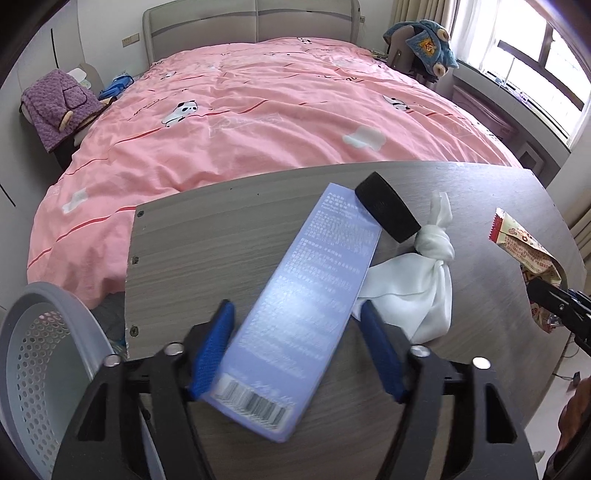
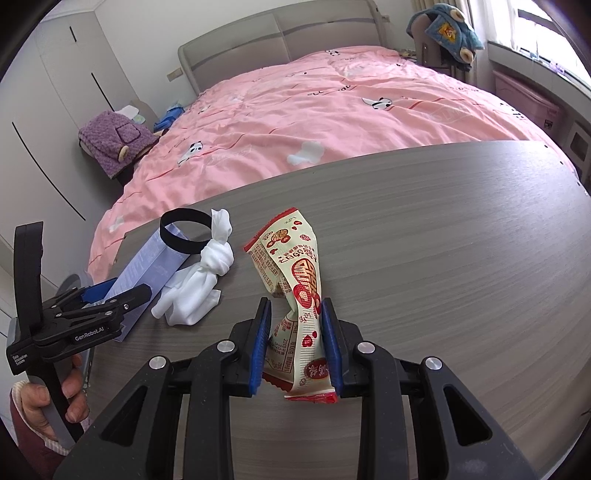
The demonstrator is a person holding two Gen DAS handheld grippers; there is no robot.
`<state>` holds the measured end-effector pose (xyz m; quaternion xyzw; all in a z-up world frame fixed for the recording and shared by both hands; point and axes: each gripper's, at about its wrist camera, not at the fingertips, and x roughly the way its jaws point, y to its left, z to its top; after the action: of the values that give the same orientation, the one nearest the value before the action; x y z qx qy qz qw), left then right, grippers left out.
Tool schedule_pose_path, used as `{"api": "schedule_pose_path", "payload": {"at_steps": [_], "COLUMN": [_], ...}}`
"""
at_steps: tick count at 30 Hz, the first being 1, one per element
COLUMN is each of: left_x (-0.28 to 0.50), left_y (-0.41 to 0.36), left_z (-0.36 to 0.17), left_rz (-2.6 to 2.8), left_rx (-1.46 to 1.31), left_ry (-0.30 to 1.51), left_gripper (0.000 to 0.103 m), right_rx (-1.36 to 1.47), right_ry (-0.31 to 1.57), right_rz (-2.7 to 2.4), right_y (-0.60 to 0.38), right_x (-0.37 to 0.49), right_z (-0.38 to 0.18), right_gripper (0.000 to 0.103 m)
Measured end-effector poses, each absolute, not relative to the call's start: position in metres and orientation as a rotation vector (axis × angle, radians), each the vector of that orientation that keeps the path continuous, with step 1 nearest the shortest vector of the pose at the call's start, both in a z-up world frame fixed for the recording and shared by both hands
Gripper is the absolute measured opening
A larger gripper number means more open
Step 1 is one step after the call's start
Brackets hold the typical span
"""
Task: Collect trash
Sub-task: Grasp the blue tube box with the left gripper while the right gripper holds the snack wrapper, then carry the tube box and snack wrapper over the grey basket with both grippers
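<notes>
Bedroom. Bed under pink panda duvet, grey padded headboard. Bright window right; white wardrobe left. Grey wood-grain table at foot.

Left gripper: jaws spread wide, blue pads facing inward, the left pad touching the side of a lilac box while the right pad stands apart from it. In the right wrist view the same gripper is held level and side-on by the person's left hand, fingers wrapped around its grey handle. Right gripper: jaws drawn close, both pads pressing a crumpled snack wrapper.
</notes>
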<state>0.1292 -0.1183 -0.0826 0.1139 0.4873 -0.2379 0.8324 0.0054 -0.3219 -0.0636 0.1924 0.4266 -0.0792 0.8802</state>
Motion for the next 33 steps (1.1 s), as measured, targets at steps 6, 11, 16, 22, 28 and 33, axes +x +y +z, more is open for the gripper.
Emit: {"api": "schedule_pose_path", "payload": {"at_steps": [6,11,16,22,28,33], "left_x": [0.123,0.113,0.102,0.088,0.077,0.070], "left_y": [-0.120,-0.110,-0.097,-0.081,-0.068,-0.054], "left_z": [-0.082,-0.081,-0.075,-0.062,-0.045,-0.030], "left_rz": [-0.520,-0.501,-0.475,-0.446,-0.428,-0.396], "left_rx": [0.223,0.189,0.152,0.124,0.102,0.091], "left_ry": [1.040,1.040,1.029,1.000,0.958,0.910], "left_gripper": [0.045,0.044,0.043,0.043,0.043,0.043], "right_rx": [0.401,0.399,0.395,0.383,0.367,0.349], "right_ry": [0.885,0.885,0.883,0.873,0.864,0.856], "right_rz": [-0.165,-0.161,-0.155,-0.143,-0.122,-0.095], "right_y": [-0.322,-0.322,-0.319,-0.309,-0.298,-0.283], "right_x": [0.005,0.005,0.004,-0.001,-0.003,-0.003], "right_z": [-0.063,-0.063,-0.061,-0.055,-0.049,-0.042], "right_gripper": [0.027,0.027,0.027,0.027,0.027,0.027]}}
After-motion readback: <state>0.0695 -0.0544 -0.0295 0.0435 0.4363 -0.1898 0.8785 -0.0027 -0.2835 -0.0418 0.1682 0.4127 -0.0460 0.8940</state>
